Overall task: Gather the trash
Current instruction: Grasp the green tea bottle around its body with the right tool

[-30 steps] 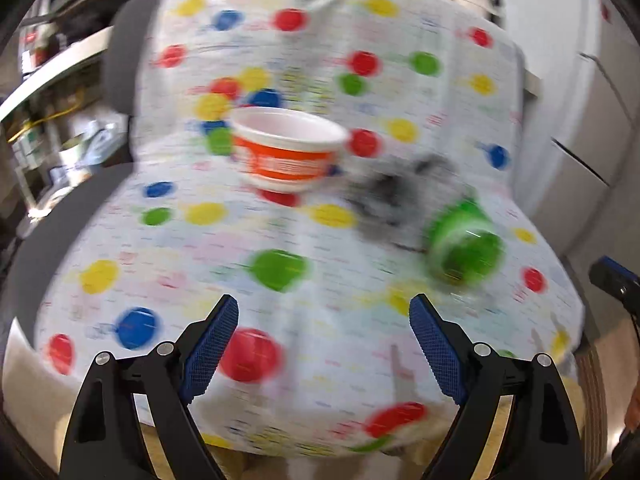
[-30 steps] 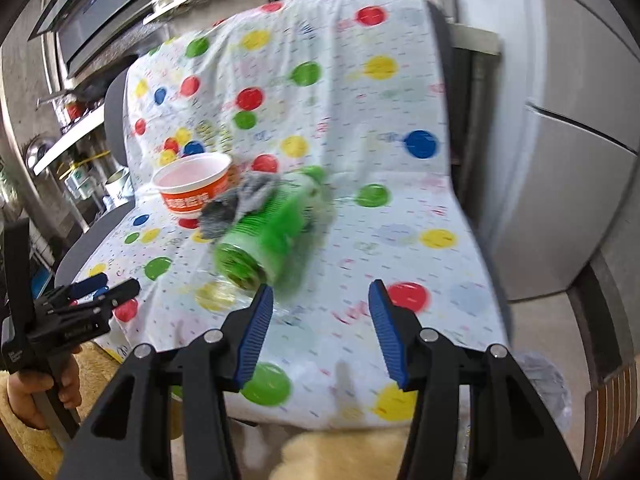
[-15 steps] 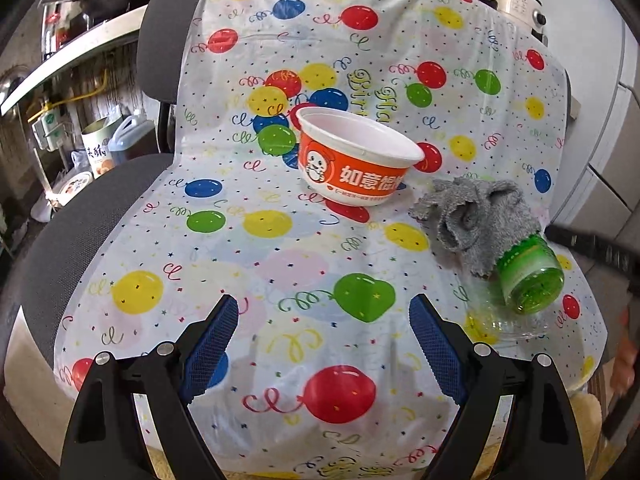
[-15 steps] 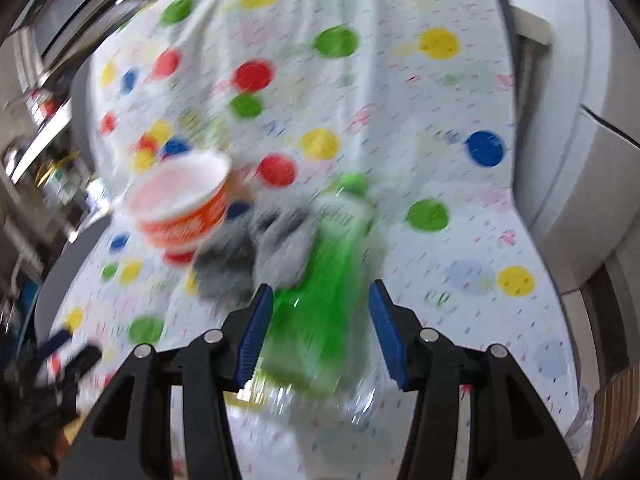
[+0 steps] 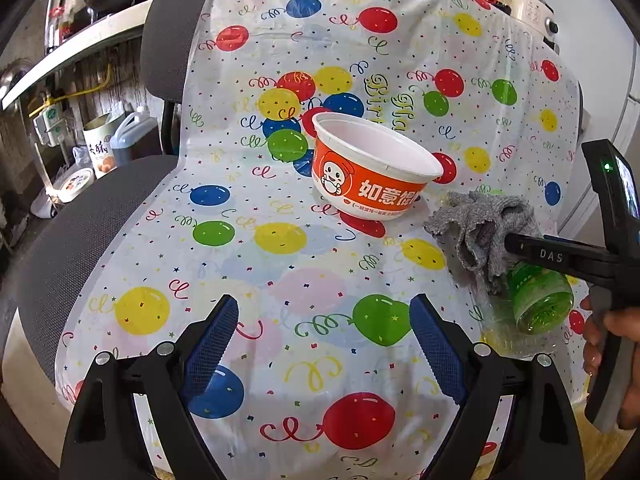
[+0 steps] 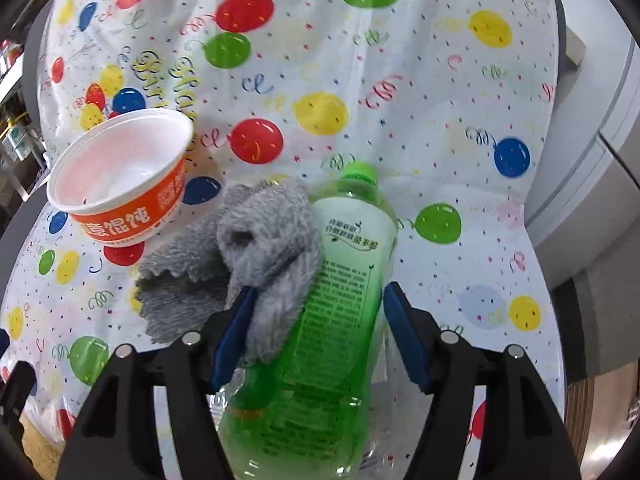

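1. Green bottle (image 6: 320, 320) lies on its side on the balloon sheet (image 6: 440, 100), long axis running along the right gripper (image 6: 316, 336) fingers; cap end points away, base toward the cam.
2. R gripper: jaws spread, straddling the bottle w/ gaps each side; can't tell if touching.
3. Grey cloth (image 6: 256, 264) drapes over the bottle's left side and the left finger.
4. Orange bowl (image 6: 120, 184) sits tilted, further out to the left.
5. L gripper (image 5: 320, 352): spread, nothing between; bowl ahead, bottle far right.
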Motion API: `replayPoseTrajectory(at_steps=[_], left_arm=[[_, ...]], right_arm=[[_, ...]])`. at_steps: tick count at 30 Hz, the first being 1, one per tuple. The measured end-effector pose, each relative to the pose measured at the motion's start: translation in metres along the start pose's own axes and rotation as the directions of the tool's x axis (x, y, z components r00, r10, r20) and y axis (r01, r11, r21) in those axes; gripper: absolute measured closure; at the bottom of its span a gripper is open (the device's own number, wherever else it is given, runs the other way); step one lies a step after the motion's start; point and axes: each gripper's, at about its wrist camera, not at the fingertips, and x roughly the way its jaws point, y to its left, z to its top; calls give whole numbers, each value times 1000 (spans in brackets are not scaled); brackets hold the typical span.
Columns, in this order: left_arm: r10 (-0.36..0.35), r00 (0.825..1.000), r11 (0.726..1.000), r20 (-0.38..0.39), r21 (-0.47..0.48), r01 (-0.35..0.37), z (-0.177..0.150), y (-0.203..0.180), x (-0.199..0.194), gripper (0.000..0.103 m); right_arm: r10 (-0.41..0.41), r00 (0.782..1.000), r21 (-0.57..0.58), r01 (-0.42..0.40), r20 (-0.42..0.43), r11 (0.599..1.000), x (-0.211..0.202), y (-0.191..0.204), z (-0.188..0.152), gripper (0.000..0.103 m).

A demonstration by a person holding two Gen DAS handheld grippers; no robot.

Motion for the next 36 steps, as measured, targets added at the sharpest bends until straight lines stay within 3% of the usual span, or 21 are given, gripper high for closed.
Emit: replayPoseTrajectory(at_steps=[2, 5, 9, 13, 22, 24, 32, 36], left_arm=[[0, 1000, 1000, 0, 8, 0, -2, -1, -1, 16], [4, 1000, 1000, -4, 10, -4, -3, -2, 0, 16], [-10, 1000, 1000, -8, 18, 10, -4, -11, -1, 16], [-11, 1000, 999, -2, 40, 12, -6, -18, -6, 16], [-19, 1000, 998, 0, 55, 19, -7, -29, -11, 16], [-15, 1000, 998, -2, 58, 16, -8, -29, -11, 16], [-29, 1000, 996, 4, 81, 29, -9, -35, -14, 16], [-47, 999, 994, 8, 102, 46, -10, -47, -16, 16]], right_arm=[[8, 1000, 4, -8, -23, 1000, -6, -3, -4, 28], [23, 999, -60, -25, -36, 998, -21, -3, -18, 26], [-16, 999, -112, 12, -39, 994, -35, -5, -35, 27], [-33, 999, -64, 33, 7, 997, -49, -25, -38, 29], [-101, 994, -130, 97, -27, 987, -6, -5, -16, 37], [-106, 994, -120, 104, -8, 987, -6, -3, -14, 43], [33, 990, -32, -29, 136, 999, -68, -29, -18, 43], [1, 987, -23, 3, 158, 1000, -78, -56, -26, 43]])
